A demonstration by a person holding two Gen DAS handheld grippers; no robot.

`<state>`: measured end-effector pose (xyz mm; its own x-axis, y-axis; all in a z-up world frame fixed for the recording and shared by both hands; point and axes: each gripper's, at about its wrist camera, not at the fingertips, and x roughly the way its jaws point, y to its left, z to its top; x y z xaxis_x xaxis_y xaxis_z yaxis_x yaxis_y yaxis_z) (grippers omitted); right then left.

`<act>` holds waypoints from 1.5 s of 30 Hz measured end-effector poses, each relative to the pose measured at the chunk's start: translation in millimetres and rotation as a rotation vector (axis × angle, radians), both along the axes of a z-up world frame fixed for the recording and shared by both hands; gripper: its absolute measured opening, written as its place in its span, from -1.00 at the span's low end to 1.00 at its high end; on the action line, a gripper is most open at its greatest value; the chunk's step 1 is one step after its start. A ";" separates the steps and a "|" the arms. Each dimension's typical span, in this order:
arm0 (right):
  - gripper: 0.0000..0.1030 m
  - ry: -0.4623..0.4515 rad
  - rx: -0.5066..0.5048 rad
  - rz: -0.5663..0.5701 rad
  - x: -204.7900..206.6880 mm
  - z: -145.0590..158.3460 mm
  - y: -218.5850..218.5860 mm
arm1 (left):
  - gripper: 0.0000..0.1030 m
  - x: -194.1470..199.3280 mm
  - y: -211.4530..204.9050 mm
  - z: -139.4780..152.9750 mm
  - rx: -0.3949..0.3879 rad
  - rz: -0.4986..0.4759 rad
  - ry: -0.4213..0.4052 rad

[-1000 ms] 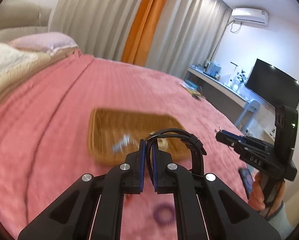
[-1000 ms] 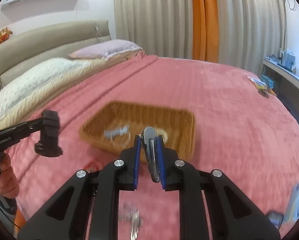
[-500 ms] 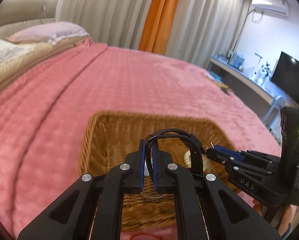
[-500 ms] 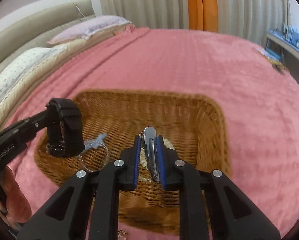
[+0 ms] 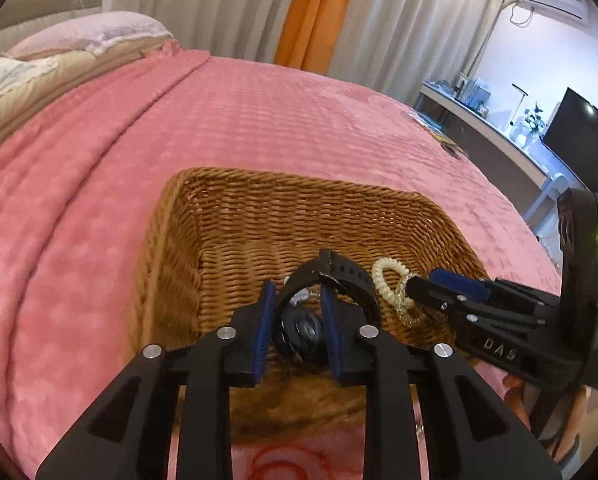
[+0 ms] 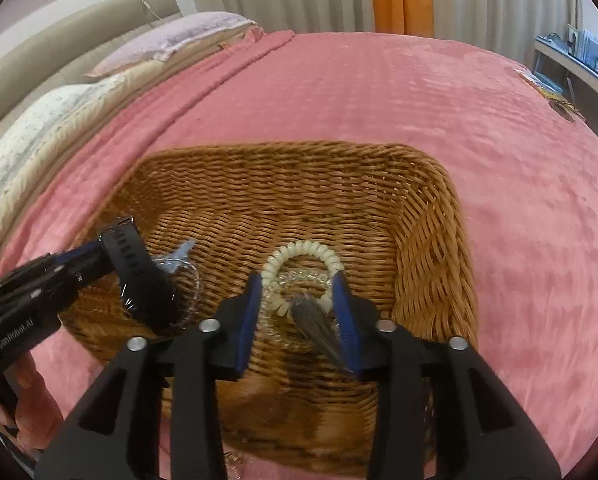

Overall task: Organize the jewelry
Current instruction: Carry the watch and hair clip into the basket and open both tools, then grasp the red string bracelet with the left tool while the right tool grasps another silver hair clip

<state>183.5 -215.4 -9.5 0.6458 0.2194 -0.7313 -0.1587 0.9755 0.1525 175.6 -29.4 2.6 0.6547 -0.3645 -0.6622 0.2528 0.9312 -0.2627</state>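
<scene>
Both my tools gape over the wicker basket [image 6: 431,248] on the bed, left tool [image 5: 295,312] letting go the black watch [image 5: 299,330], right tool [image 6: 299,304] the blurred metal clip [image 6: 315,326]; I'd lift straight up, clear of the coil hair ties [image 6: 299,256].

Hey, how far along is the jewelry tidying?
Done: cream coil band and clear coil band lie in the wicker basket. In hand: left gripper open around the black watch, right gripper open around a metal clip, both over the basket. Left: red cord on the blanket.
</scene>
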 end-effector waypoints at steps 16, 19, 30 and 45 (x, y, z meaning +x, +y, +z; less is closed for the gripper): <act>-0.15 -0.164 0.028 0.031 -100.9 74.7 -5.3 | -0.16 -80.2 44.4 57.1 -0.060 0.006 -0.117; -0.15 -0.167 0.027 0.027 -118.1 76.4 -8.5 | -0.16 -92.1 49.3 58.3 -0.061 0.007 -0.118; -0.15 -0.116 0.024 0.024 -172.2 26.8 -20.9 | -0.17 -104.9 75.0 -3.2 -0.088 0.002 0.035; -0.40 0.048 0.036 0.051 -202.5 -39.5 -18.9 | -0.32 -69.3 52.7 -63.7 -0.065 -0.054 0.204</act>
<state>-19.0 -234.4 -49.0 0.5978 0.2779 -0.7520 -0.1999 0.9600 0.1958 106.3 23.3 -61.1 0.4885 -0.4416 -0.7526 0.2371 0.8972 -0.3726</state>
